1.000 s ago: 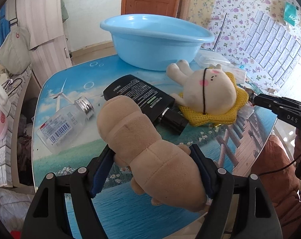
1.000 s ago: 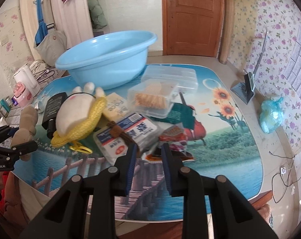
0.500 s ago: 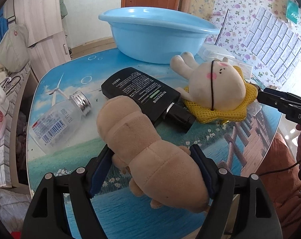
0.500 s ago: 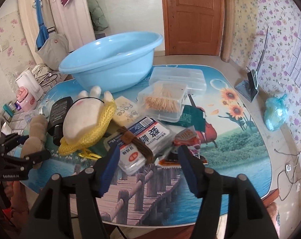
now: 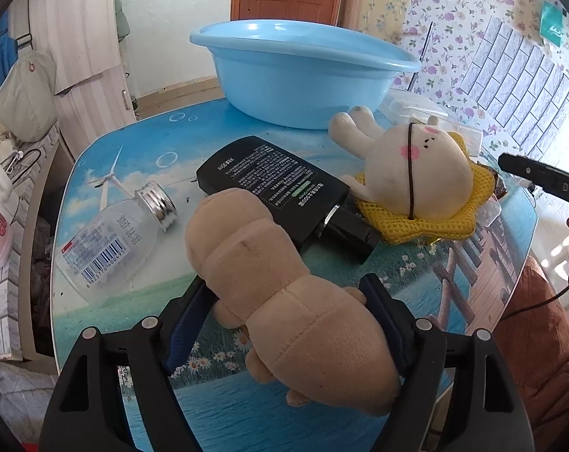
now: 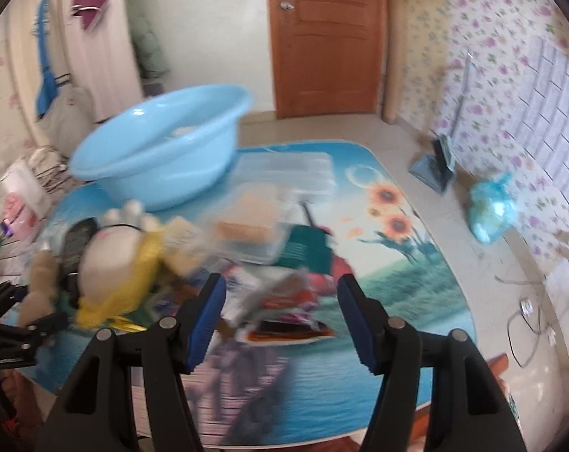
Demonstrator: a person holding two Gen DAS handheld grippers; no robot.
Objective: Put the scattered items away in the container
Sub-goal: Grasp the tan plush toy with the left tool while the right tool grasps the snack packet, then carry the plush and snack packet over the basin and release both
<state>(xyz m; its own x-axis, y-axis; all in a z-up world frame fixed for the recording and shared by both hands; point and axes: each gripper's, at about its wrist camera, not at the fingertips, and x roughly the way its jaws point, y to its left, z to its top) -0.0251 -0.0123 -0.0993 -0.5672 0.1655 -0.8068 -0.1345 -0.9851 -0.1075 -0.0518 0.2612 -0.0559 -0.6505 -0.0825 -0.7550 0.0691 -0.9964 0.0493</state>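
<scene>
Clamping the left gripper [image 5: 284, 316] around a tan plush toy [image 5: 280, 297] above the table [image 5: 141, 143], near the blue basin [image 5: 303, 71]; spreading the right gripper [image 6: 280, 324] wide, empty, over blurred clutter

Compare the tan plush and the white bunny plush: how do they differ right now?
The tan plush is clamped between the fingers of the left gripper; the white bunny plush lies free on the table. The tan plush is plain and segmented, with no face showing; the bunny plush has pink cheeks and a dark band round its head. The bunny plush rests on a yellow mesh pad; the tan plush has none. Both are soft toys outside the blue basin.
</scene>
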